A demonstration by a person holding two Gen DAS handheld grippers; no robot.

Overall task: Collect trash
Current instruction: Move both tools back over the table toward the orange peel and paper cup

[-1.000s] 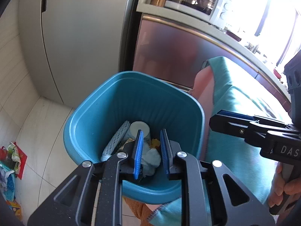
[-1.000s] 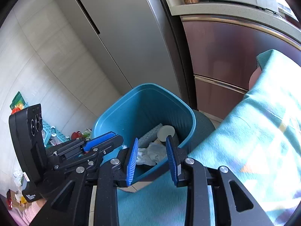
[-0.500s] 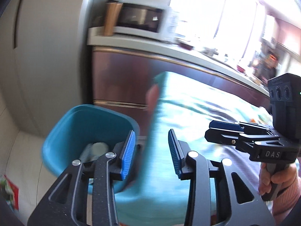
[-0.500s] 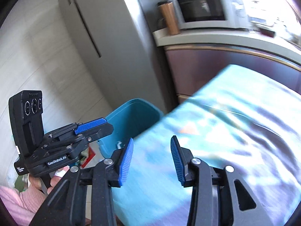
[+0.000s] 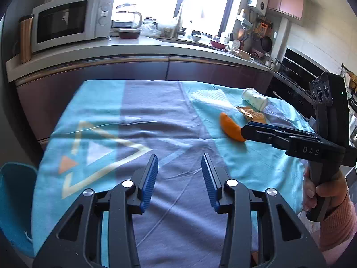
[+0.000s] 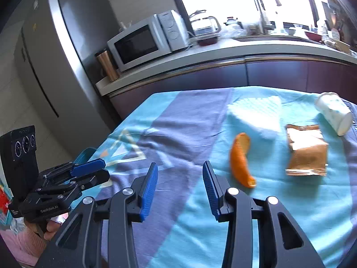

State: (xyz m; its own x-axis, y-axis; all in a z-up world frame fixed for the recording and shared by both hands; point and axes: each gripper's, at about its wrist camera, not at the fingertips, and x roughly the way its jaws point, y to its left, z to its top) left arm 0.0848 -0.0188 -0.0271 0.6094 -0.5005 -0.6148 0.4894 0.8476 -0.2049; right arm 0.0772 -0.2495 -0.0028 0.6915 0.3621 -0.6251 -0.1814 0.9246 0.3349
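An orange peel [image 6: 241,160] lies on the blue tablecloth [image 6: 178,138], with a brown snack wrapper [image 6: 306,154] to its right and a tipped white paper cup [image 6: 334,112] beyond that. The peel [image 5: 231,129], wrapper [image 5: 252,115] and cup [image 5: 254,99] also show in the left wrist view. My right gripper [image 6: 180,178] is open and empty, just left of the peel. My left gripper [image 5: 179,174] is open and empty over the cloth's middle. The blue bin's rim [image 5: 15,201] shows at the table's left end.
A counter [image 5: 133,49] behind the table carries a microwave [image 5: 67,22], a kettle [image 5: 127,19] and a copper tumbler [image 5: 24,39]. A grey fridge [image 6: 55,55] stands at the left. A white napkin [image 6: 256,114] lies on the cloth behind the peel.
Both grippers swung right from over the blue bin to over the table. The left gripper's jaws widened. The peel, wrapper and cup came into view.
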